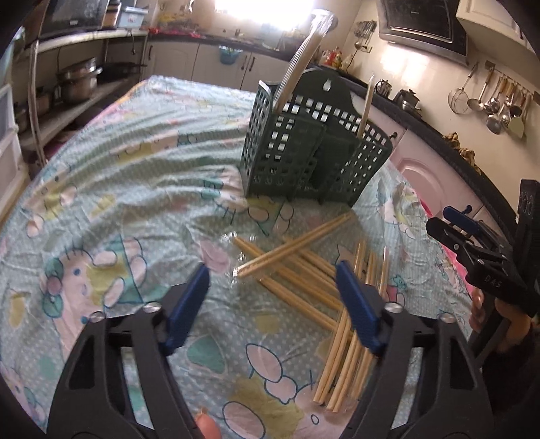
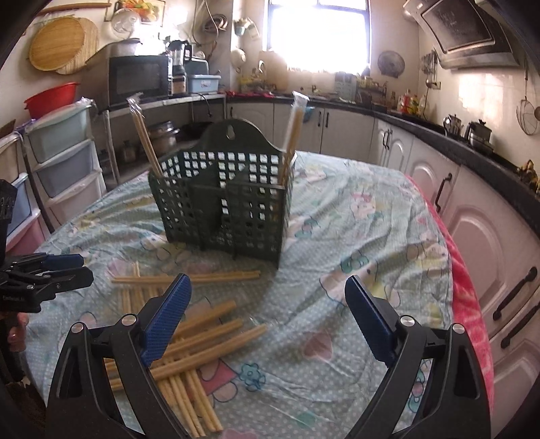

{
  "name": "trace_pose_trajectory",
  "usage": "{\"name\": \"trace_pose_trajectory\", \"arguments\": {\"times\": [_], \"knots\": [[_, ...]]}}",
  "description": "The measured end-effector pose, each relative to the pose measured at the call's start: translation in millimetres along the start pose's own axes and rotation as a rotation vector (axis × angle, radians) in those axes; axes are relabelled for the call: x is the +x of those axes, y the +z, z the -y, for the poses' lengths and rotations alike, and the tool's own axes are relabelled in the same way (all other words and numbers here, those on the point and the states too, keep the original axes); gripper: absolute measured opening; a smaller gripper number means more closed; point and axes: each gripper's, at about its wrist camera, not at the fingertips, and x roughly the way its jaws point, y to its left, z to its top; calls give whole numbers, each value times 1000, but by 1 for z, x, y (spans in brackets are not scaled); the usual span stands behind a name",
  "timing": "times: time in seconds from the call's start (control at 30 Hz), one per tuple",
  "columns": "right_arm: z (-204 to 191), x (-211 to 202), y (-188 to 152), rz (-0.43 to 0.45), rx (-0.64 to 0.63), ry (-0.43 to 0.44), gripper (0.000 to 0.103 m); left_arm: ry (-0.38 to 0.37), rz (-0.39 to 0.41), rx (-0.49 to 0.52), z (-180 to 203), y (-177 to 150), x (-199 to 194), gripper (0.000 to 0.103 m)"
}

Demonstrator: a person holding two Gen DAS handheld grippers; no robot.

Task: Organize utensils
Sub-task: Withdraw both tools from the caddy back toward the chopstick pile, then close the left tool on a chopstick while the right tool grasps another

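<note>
While two wrapped pairs stand in the green holder [image 2: 222,206], pale chopsticks [image 2: 189,341] lie crisscrossed.

A cartoon-print tablecloth [image 2: 354,236] in pale green covers the table. Beyond it, at ten o'clock in the right wrist view, a black microwave [image 2: 140,77] sits on a counter, with a red basin [image 2: 50,98] on top of stacked plastic drawers [image 2: 64,158] at nine. A bright window [image 2: 319,33] fills twelve o'clock, and a range hood [image 2: 467,32] hangs at one. Two metal kettles [image 2: 469,130] stand on the dark countertop at two. In the left wrist view, ladles and a strainer [image 1: 489,101] hang on the tiled wall at two o'clock, and steel pots [image 1: 76,79] rest on a shelf at ten.
</note>
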Motion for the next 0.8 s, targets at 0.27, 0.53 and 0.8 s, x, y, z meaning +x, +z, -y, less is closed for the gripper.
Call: {"name": "trace_pose_trajectory", "arguments": {"times": [0.27,0.53,0.8], "knots": [[4,18,-10,-65,6,11,77,-32,-56,-82,-18,-5,18,52],[12,42,-21,-167,61,54,60,-78,-83,-156,-31,-6,31,34],[17,60,-25,-231,144,125,46,-107,-86,-202,-41,-5,34,18]]}}
